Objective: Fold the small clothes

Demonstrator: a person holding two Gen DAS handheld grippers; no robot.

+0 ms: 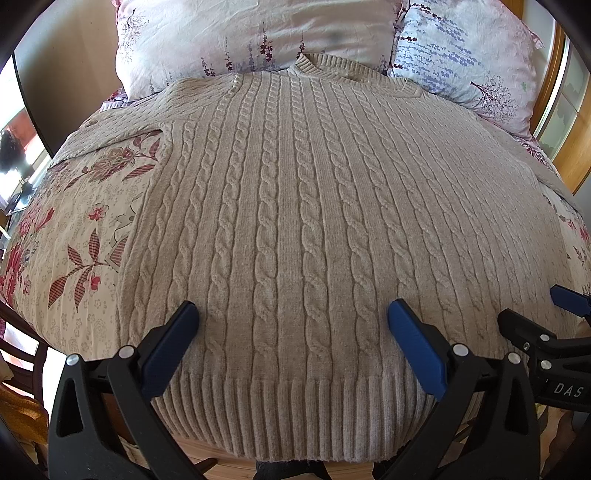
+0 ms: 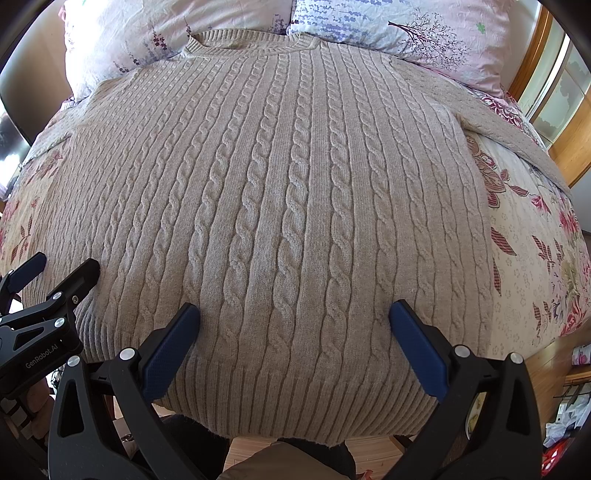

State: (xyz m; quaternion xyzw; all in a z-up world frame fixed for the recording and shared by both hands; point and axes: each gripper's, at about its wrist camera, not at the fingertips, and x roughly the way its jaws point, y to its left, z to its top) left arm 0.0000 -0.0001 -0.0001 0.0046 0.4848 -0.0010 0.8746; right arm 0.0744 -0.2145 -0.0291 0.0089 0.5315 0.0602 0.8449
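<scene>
1. The left gripper (image 1: 293, 321) hovers with its jaws wide apart and empty over the lower middle of the frame; the right gripper (image 2: 294, 319) is likewise spread and empty.
2. The sweater (image 1: 303, 221) lies flat on the bedspread (image 1: 74, 236), collar at the pillows (image 1: 255, 33) along the top, hem overhanging the near edge.
3. Risk: gripping the thick knit may catch only the top layer, so the fold bunches.
4. Risk: pulling the overhanging hem could drag the sweater off the bed.

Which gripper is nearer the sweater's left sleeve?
Left. The left gripper hovers open over the hem on the side of the left sleeve; the right gripper, also open, sits further right along the sweater.
</scene>
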